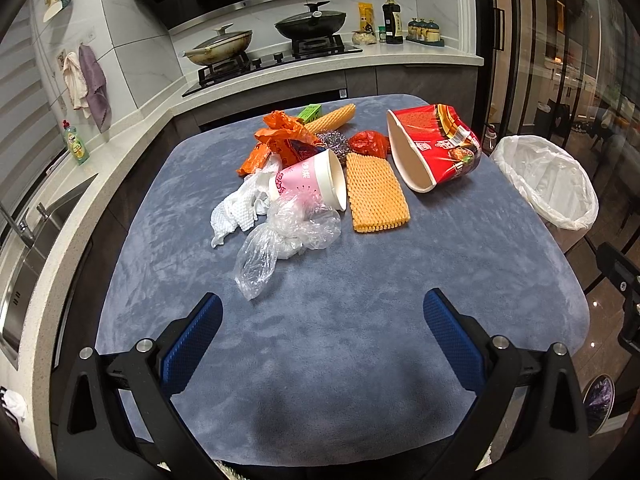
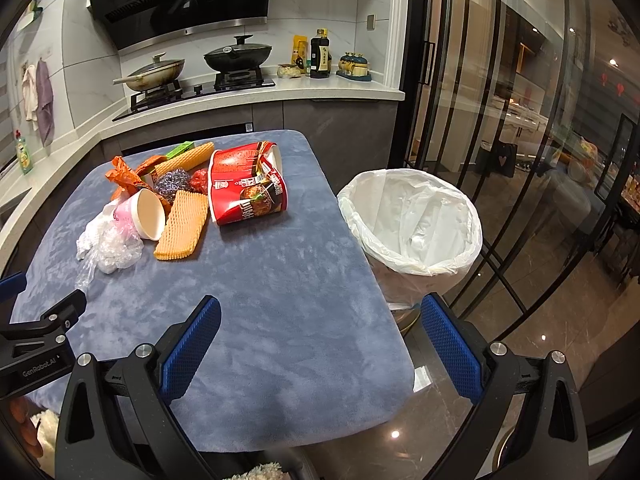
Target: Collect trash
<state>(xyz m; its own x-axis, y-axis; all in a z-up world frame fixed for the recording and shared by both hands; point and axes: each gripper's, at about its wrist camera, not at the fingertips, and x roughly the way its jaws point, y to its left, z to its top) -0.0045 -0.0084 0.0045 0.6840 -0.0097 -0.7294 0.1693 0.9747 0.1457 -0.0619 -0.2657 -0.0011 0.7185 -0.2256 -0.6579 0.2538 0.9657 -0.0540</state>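
Observation:
A heap of trash lies at the far end of the blue-grey table. It holds a red noodle bucket on its side, a pink paper cup, an orange foam net, clear plastic bags, an orange wrapper and a steel scourer. A bin with a white liner stands off the table's right edge. My left gripper hangs open over the near table, short of the bags. My right gripper is open over the table's right edge, near the bin.
A kitchen counter with a hob and two lidded pans runs behind the table. A sink sits in the counter on the left. Glass doors with black frames stand to the right of the bin.

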